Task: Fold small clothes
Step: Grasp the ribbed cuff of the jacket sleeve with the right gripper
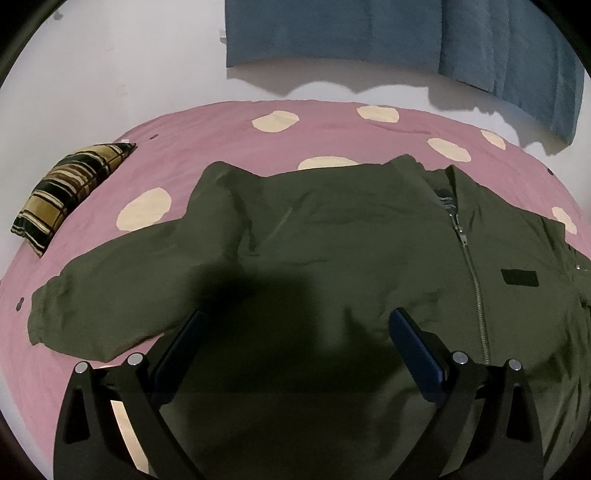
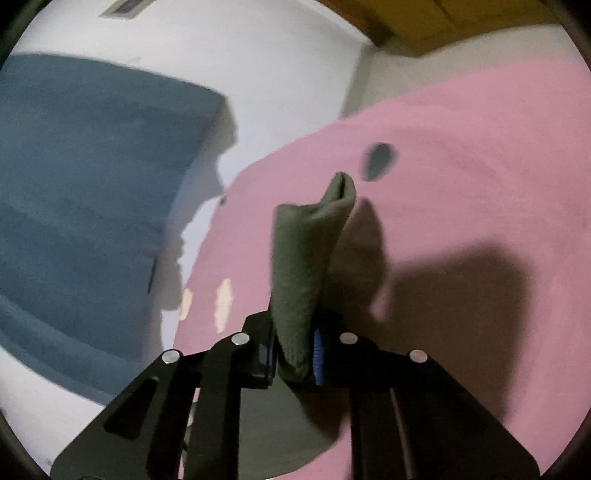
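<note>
An olive-green zip jacket [image 1: 332, 236] lies spread front-up on the pink bedsheet [image 1: 229, 140]. Its left sleeve [image 1: 110, 295] stretches out to the left. My left gripper [image 1: 295, 325] is open and empty, hovering over the jacket's lower body. My right gripper [image 2: 293, 350] is shut on a bunched fold of the jacket's olive fabric [image 2: 306, 251], which stands up between the blue pads and is lifted off the sheet [image 2: 461, 166].
A striped yellow-and-black pillow [image 1: 70, 188] lies at the bed's left edge. A blue towel [image 1: 406, 33] hangs on the white wall behind the bed; it also shows in the right wrist view [image 2: 81, 177]. A wooden door [image 2: 424, 22] is at the far right corner.
</note>
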`<state>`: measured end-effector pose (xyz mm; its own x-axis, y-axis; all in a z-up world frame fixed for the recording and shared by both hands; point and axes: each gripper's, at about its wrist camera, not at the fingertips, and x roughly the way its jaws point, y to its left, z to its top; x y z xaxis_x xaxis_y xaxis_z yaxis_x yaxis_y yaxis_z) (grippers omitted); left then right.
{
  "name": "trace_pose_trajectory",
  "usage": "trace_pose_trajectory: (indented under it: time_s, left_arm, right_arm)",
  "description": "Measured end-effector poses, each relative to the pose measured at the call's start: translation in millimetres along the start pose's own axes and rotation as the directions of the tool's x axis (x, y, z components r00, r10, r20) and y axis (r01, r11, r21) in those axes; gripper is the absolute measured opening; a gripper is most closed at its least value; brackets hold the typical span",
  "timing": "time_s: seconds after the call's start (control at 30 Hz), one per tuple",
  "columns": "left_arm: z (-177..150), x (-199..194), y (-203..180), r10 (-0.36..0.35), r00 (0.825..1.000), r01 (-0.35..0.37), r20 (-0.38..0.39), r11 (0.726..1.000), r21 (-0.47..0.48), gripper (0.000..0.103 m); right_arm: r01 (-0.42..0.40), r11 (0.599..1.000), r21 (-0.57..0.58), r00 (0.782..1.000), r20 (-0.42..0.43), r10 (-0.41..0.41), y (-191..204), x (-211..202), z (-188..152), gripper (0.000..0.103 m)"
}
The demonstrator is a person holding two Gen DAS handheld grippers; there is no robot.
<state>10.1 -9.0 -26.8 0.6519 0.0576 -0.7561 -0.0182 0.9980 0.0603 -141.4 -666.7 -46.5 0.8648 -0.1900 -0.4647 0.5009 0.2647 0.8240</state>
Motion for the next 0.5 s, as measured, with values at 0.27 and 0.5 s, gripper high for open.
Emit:
trace_pose_trajectory:
  time_s: [0.27,0.5]
  left_arm:
    - [0.9,-6.0,13.1,-0.001,1.000,0.001,0.016,1.000,-0.009,0.099]
    - [-1.1,-11.0,23.3,-0.014,1.000,0.014,0.025,1.000,-0.013,0.099]
  right_arm:
    - [-0.122,0.951,-0.283,0.992,-0.075,0.105,133.0,-3.9,-59.3,0.013]
    - [-0.247,0.863,-0.441,0.960,-0.229,0.158,232.3,24.0,-147.1,0.013]
